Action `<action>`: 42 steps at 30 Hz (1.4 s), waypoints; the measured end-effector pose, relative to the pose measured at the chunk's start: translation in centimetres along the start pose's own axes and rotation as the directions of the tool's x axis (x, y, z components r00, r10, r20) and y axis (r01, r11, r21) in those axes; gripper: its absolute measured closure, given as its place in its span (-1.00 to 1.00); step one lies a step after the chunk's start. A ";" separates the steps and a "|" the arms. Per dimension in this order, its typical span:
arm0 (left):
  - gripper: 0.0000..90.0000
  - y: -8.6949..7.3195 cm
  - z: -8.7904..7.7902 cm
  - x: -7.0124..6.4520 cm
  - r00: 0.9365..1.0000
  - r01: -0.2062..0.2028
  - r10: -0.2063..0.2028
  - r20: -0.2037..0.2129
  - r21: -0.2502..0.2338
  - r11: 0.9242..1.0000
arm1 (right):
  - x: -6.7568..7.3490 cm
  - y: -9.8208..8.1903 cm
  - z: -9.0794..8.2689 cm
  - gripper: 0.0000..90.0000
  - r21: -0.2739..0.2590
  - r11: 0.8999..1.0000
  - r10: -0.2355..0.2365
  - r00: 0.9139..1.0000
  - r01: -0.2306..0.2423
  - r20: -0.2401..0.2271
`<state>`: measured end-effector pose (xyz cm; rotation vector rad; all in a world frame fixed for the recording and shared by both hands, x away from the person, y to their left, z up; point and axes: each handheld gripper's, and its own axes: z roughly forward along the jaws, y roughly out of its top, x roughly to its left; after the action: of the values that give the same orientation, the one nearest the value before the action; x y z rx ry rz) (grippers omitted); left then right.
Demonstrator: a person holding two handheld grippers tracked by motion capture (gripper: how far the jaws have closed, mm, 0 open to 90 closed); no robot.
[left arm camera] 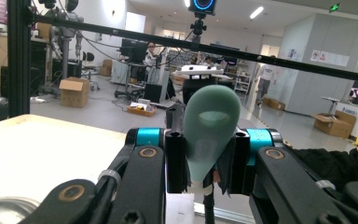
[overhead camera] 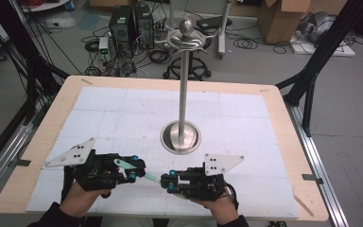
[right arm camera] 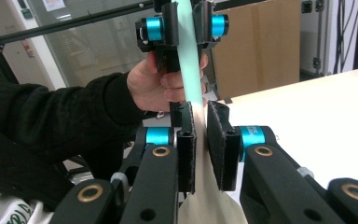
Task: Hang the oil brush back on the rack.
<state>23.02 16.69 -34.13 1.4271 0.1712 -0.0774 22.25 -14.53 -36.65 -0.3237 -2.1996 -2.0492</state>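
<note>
The left gripper's [overhead camera: 134,169] jaws have closed onto the wide, looped end of a pale green spatula-like tool [overhead camera: 137,171], while the right gripper's [overhead camera: 167,180] jaws stand narrowly parted about its slim other end, and whether their pads actually press on it I cannot tell. The tool spans the gap between the two grippers, on the person's side of the steel stand [overhead camera: 181,138], above the white mat [overhead camera: 123,113]. It looks light, smooth and probably somewhat flexible, so the flat broad end is likely the surest hold.

Metal stand [overhead camera: 183,94] blocks centre; sides of table [overhead camera: 274,156] free.
</note>
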 end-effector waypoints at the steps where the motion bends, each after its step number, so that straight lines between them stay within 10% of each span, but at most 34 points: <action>1: 0.68 0.1 0.0 -0.2 1.000 -0.011 0.011 -0.002 0.001 1.000 | 0.0 0.0 0.1 0.81 -0.002 1.000 -0.001 1.000 0.001 -0.002; 10: 0.69 1.3 0.1 -0.5 0.999 -0.030 0.030 -0.031 0.027 0.999 | -0.1 0.1 0.0 0.48 -0.045 0.998 0.039 0.999 -0.039 -0.010; 17: 0.69 3.1 0.0 -0.5 0.986 -0.004 0.025 -0.163 0.124 0.992 | 0.0 0.6 -0.4 -0.32 -0.058 0.998 0.036 0.984 -0.026 0.174; 19: 0.69 3.6 0.1 -0.5 0.976 0.002 0.040 -0.212 0.198 0.980 | 0.0 0.8 0.0 -0.43 -0.033 0.999 0.008 0.967 0.000 0.255; 29: 0.68 4.6 0.9 -0.9 0.957 0.028 0.071 -0.283 0.331 0.943 | 1.1 1.3 2.4 -0.51 0.133 0.988 -0.121 0.930 0.079 0.347; 31: 0.68 4.7 1.0 -0.9 0.952 0.031 0.076 -0.298 0.340 0.940 | 1.3 1.4 2.6 -0.49 0.149 0.985 -0.133 0.928 0.085 0.349; 32: 0.68 4.8 1.1 -1.0 0.944 0.036 0.082 -0.320 0.347 0.937 | 1.9 1.8 3.3 -0.40 0.184 0.975 -0.188 0.913 0.128 0.363; 42: 0.68 5.1 1.8 -1.1 0.929 0.063 0.074 -0.362 0.353 0.933 | 2.5 1.8 5.6 -0.01 0.262 0.950 -0.273 0.863 0.171 0.425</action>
<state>22.86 15.54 -28.71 1.8021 0.4856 0.1776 20.59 -8.69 -34.78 -0.6097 -2.8367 -1.9660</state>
